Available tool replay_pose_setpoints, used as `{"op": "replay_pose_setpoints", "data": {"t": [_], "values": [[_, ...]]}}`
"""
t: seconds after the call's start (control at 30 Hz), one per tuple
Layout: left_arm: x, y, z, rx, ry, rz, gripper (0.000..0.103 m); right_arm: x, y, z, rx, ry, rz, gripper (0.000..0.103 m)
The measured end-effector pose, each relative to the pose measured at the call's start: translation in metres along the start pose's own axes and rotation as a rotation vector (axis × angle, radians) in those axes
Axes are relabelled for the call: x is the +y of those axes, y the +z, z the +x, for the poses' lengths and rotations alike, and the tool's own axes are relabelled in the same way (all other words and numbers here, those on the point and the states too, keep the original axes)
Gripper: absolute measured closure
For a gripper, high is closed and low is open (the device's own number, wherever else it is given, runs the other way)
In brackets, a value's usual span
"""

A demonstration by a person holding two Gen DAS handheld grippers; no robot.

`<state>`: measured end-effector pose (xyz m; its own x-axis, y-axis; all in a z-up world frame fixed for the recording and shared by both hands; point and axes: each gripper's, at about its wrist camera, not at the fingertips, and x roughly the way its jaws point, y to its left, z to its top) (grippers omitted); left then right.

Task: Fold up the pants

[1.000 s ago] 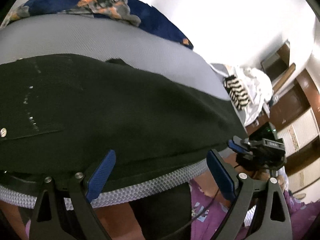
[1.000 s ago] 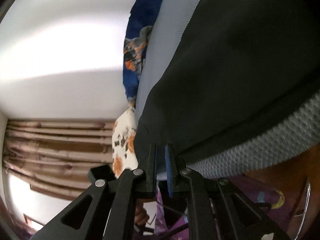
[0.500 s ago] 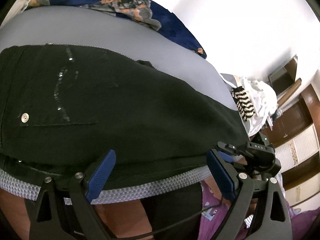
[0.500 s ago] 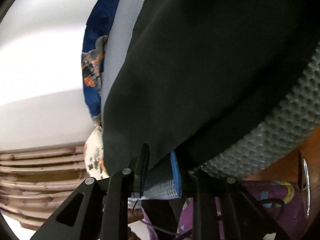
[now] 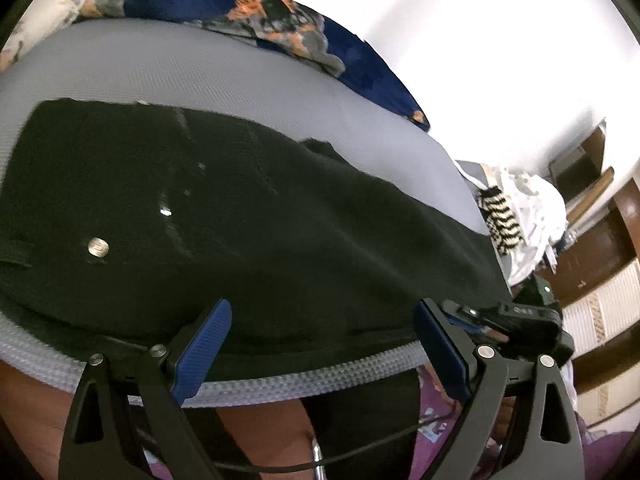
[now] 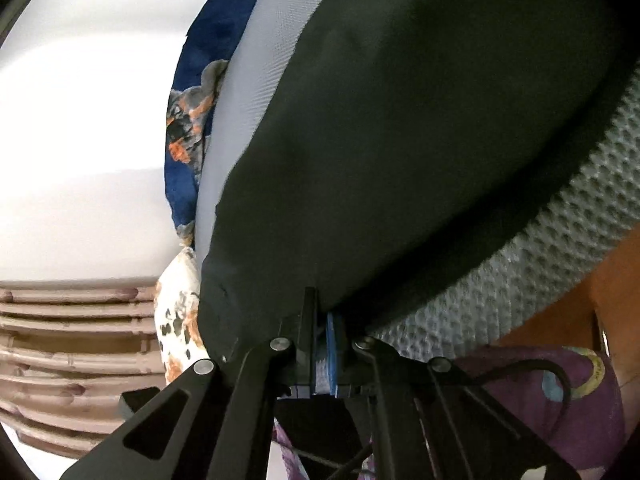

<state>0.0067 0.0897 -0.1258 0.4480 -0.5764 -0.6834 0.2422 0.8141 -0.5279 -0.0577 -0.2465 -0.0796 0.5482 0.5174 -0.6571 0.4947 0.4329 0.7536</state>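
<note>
The left tool (image 5: 322, 344) stands wide open at the bottom of the left wrist view, its two blue ribbed pads (image 5: 202, 354) spread far apart with nothing clamped between them. Both pads sit low over the near edge of the black pants (image 5: 248, 232), whether touching the cloth or just above it I cannot tell. The pants lie spread flat across the middle of that frame on a grey textured mattress (image 5: 240, 76), with a round silver button (image 5: 98, 247) at centre left. Along the upper edge, behind the mattress, lies a dark blue blanket with orange and grey print (image 5: 280, 28). At the right edge a heap of white and black-striped clothes (image 5: 516, 216) sits before brown wooden cupboards (image 5: 600, 248), and the right tool's black body (image 5: 520, 320) shows just beyond the right-hand pad.

In the right wrist view, the right tool (image 6: 322, 344) is at bottom centre; its jaws have just been closing and are now pinched together on the hem of the black pants (image 6: 420, 140), a sliver of pale cloth showing between the pads. The grey knobbly mattress edge (image 6: 540, 264) runs down the right side. Brown pleated curtains (image 6: 72, 340) fill the lower left, and purple printed clothing (image 6: 540, 396) on the person the lower right.
</note>
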Motion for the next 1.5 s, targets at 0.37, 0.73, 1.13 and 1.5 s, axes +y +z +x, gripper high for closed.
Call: {"op": "replay_pose_setpoints", "data": {"t": [0.37, 0.73, 1.13, 1.5], "values": [[0.031, 0.004, -0.006, -0.014, 0.09, -0.077, 0.011, -0.007, 0.005, 0.01, 0.048, -0.017, 0.006, 0.098], [0.061, 0.019, -0.05, -0.101, 0.111, -0.159, 0.011, 0.034, -0.029, 0.042, 0.229, 0.182, 0.001, 0.088], [0.072, 0.018, -0.054, -0.104, 0.093, -0.169, 0.011, 0.048, -0.061, 0.113, 0.37, 0.142, 0.059, 0.071], [0.096, 0.023, -0.061, -0.096, 0.14, -0.238, 0.011, 0.05, -0.066, 0.127, 0.317, 0.076, 0.078, 0.079]]}}
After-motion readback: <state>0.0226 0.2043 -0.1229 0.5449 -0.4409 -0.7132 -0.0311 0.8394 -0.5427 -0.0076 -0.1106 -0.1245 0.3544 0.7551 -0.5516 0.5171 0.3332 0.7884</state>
